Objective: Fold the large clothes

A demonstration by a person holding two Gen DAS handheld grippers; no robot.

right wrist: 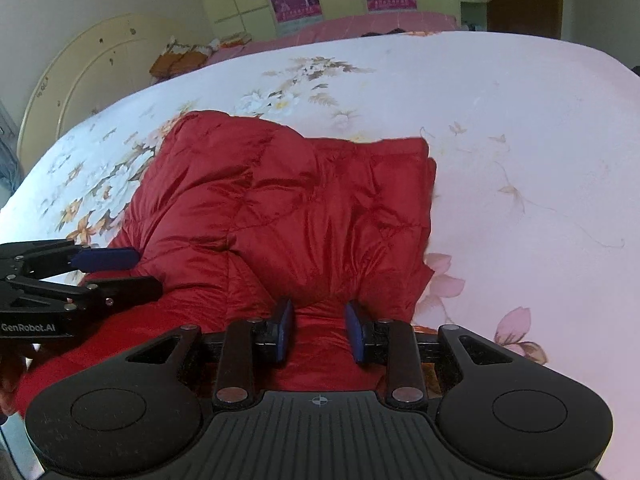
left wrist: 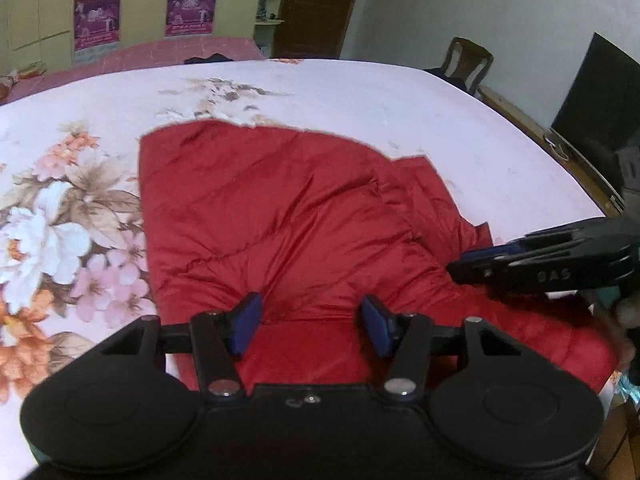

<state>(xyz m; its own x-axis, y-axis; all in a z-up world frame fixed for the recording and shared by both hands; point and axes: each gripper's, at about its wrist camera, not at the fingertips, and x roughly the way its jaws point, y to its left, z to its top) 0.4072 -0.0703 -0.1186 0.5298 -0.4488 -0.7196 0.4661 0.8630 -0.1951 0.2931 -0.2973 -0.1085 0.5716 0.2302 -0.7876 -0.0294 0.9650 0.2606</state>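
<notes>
A red quilted jacket (left wrist: 280, 208) lies partly folded on the pale floral bedsheet (left wrist: 360, 92), its near edge bunched up toward me. My left gripper (left wrist: 312, 324) has its blue pads set apart around a thick puff of that near edge, and creases run into the jaws. The right gripper (right wrist: 320, 328) pinches a narrower gather of the same edge, with the fabric (right wrist: 304, 200) fanning out from it. Each gripper shows in the other's view: the right gripper (left wrist: 468, 264) reaches in from the right, the left gripper (right wrist: 136, 270) from the left, and both are on the red cloth.
A dark screen (left wrist: 600, 100) and a wooden ledge stand past the bed's right edge, with a chair (left wrist: 468, 60) behind. Beyond are a second pink bed (right wrist: 380, 24), cupboards with purple posters (left wrist: 188, 8), and a round cream headboard (right wrist: 80, 80) at the left.
</notes>
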